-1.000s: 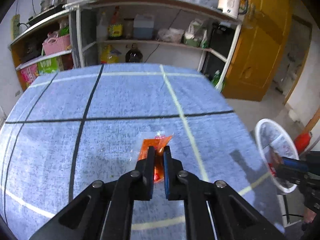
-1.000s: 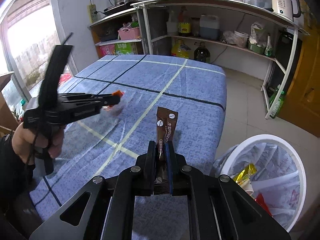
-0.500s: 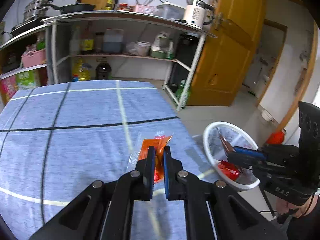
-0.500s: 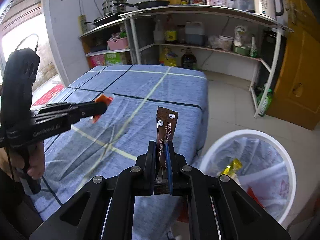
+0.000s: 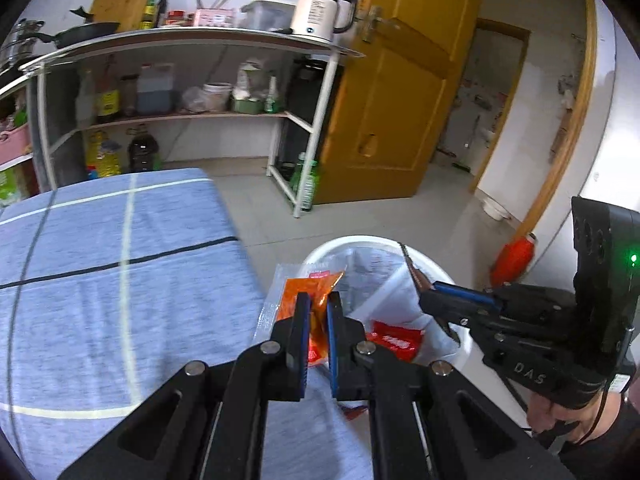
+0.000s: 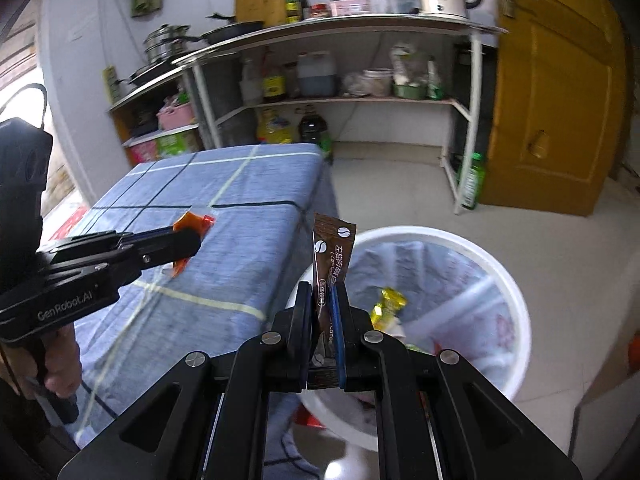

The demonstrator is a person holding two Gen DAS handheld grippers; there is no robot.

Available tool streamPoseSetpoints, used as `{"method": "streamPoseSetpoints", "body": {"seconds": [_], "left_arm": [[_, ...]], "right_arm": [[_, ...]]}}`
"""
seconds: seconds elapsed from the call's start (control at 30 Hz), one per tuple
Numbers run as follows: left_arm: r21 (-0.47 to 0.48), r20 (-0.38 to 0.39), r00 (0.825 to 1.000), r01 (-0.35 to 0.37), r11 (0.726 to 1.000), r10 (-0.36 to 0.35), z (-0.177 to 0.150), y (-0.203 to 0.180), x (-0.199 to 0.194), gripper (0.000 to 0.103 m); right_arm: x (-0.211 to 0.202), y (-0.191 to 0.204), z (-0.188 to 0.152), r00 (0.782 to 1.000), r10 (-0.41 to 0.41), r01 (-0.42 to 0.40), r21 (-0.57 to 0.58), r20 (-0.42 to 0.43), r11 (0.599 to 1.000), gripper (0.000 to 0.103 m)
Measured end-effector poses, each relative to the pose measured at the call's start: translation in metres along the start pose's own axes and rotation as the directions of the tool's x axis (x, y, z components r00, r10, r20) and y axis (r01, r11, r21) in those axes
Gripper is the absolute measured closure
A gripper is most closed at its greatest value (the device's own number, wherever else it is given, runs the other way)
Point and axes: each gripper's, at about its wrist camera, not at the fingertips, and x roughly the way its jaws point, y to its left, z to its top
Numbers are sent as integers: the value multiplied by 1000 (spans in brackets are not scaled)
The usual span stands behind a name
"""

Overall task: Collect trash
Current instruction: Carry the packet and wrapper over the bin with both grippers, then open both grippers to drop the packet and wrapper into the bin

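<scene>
Orange and clear plastic fills the left tongs (image 5: 318, 300), clamped on a sauce packet (image 5: 308, 292) whose top edge pokes up beyond the blue-lined fingertips, at the right-hand edge of the table (image 5: 120, 280), which is covered in a blue cloth with black and pale stripes. Just beyond the packet in the left wrist view stands a white trash bin (image 5: 404, 246) lined with a clear bag, a red wrapper (image 5: 394, 342) lying inside. The right tongs (image 6: 322, 300) are closed on a brown coffee stick (image 6: 334, 252), held upright with its printed face showing, above the near rim of the same trash bin (image 6: 516, 300); a gold wrapper (image 6: 390, 304) sits among the rubbish in the liner. In the right wrist view the left tongs (image 6: 196, 236) reach in from the left over the table (image 6: 248, 248), the orange packet (image 6: 190, 222) pinched at their tip, and a hand (image 6: 60, 360) grips the handle below. In the left wrist view the right tongs (image 5: 424, 296) reach in from the right over the bin, a hand (image 5: 560, 416) under their black body. Behind the table a white metal shelf (image 5: 200, 36) carries a kettle (image 5: 324, 12), a pan, bottles and jars, beside a yellow wooden door (image 5: 392, 100).
</scene>
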Motion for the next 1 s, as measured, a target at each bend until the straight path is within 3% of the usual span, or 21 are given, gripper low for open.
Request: {"method": "streamPoseSetpoints", "body": {"seconds": [0.63, 0.73, 0.9, 1.0], "left_arm": [[-1, -143, 988, 60, 998, -60, -8, -58, 85, 94], [-1, -166, 985, 50, 999, -49, -10, -60, 95, 91], [-12, -175, 984, 36, 999, -38, -12, -59, 99, 73], [-22, -176, 984, 32, 999, -36, -12, -56, 99, 69]], "right_arm": [[-1, -66, -23, 995, -88, 94, 118, -52, 989, 93], [4, -71, -25, 994, -92, 100, 131, -65, 986, 93], [6, -75, -26, 991, -112, 120, 134, -71, 984, 91], [7, -75, -27, 990, -118, 127, 133, -72, 983, 88]]}}
